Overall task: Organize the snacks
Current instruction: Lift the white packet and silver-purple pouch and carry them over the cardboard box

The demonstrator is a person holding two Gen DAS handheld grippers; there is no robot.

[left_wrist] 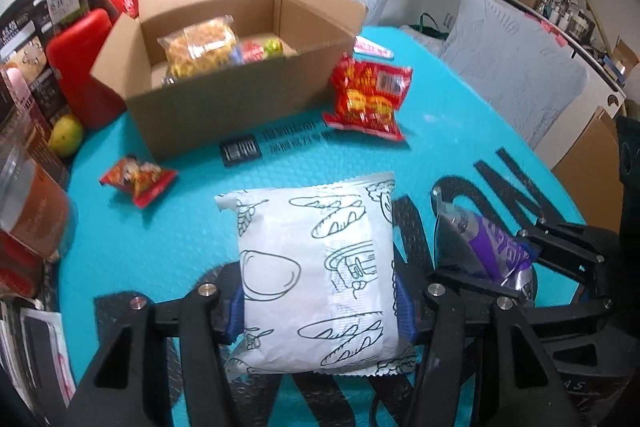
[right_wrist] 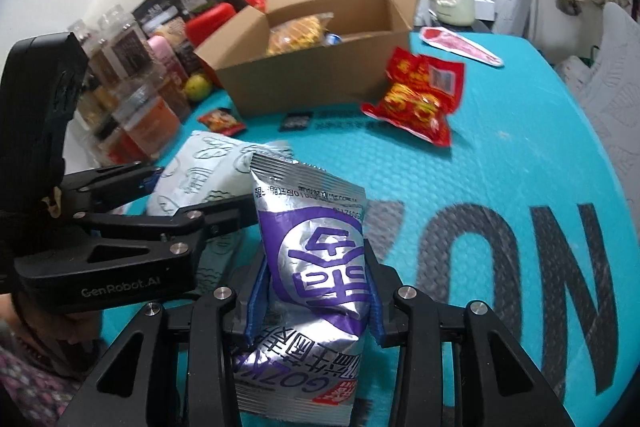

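over the teal mat, two packets are being carried at once: the left gripper is clamped on a white bread packet, puffy and printed with loaf sketches, and the right gripper is clenched on a crinkled silver-and-purple snack bag, held upright. both are judged to be mid-transfer, clear of the mat. the open cardboard box, already part filled with a yellow snack bag, lies well ahead. next, a reach forward over its near wall is called for, then release. a red packet and a small red one are left on the mat.
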